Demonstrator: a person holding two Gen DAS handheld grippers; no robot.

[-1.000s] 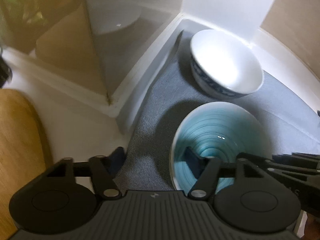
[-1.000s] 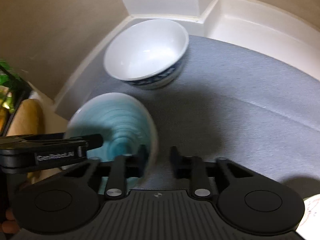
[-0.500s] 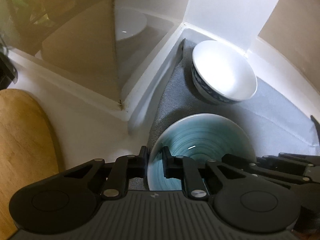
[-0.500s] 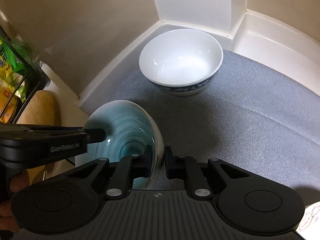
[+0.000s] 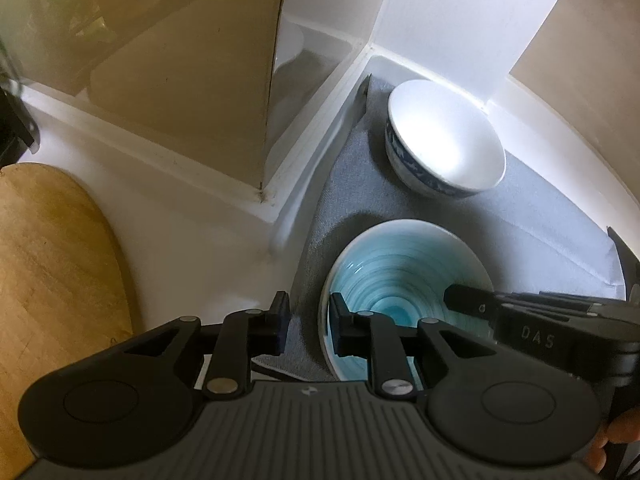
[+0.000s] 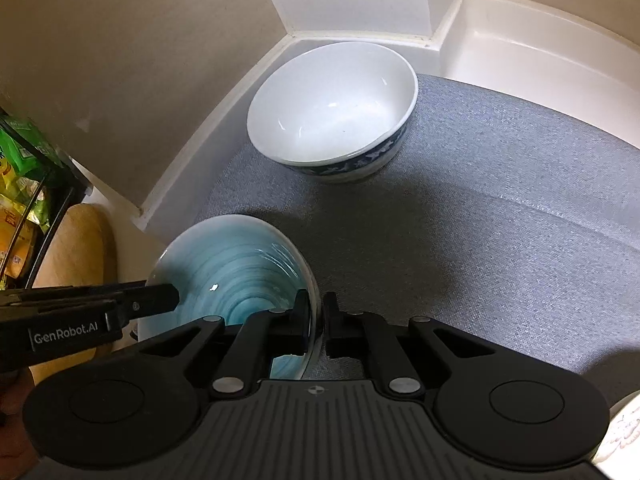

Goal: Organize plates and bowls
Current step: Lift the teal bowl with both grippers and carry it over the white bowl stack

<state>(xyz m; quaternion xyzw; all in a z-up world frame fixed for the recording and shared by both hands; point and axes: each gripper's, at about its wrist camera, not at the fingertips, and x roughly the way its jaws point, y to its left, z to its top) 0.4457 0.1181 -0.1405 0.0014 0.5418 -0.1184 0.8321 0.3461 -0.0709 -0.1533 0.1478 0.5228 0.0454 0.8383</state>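
A teal-glazed bowl (image 5: 400, 284) (image 6: 236, 276) sits at the near left corner of a grey mat (image 6: 460, 220). My right gripper (image 6: 318, 326) is shut on the bowl's right rim. My left gripper (image 5: 308, 326) is open, its fingers astride the bowl's left rim without pinching it. A white bowl with a blue patterned band (image 5: 444, 140) (image 6: 332, 108) stands upright further back on the mat, near the corner of the white surround.
White raised edges (image 6: 520, 44) border the mat at the back and left. A glass panel (image 5: 180, 60) stands to the left. A wooden board (image 5: 52, 272) lies at the far left. A white plate edge (image 6: 624, 436) shows at bottom right.
My left gripper closed on the teal bowl's left rim half a second ago and has now opened. My right gripper closed on the right rim and stays shut. Both views pulled back slightly.
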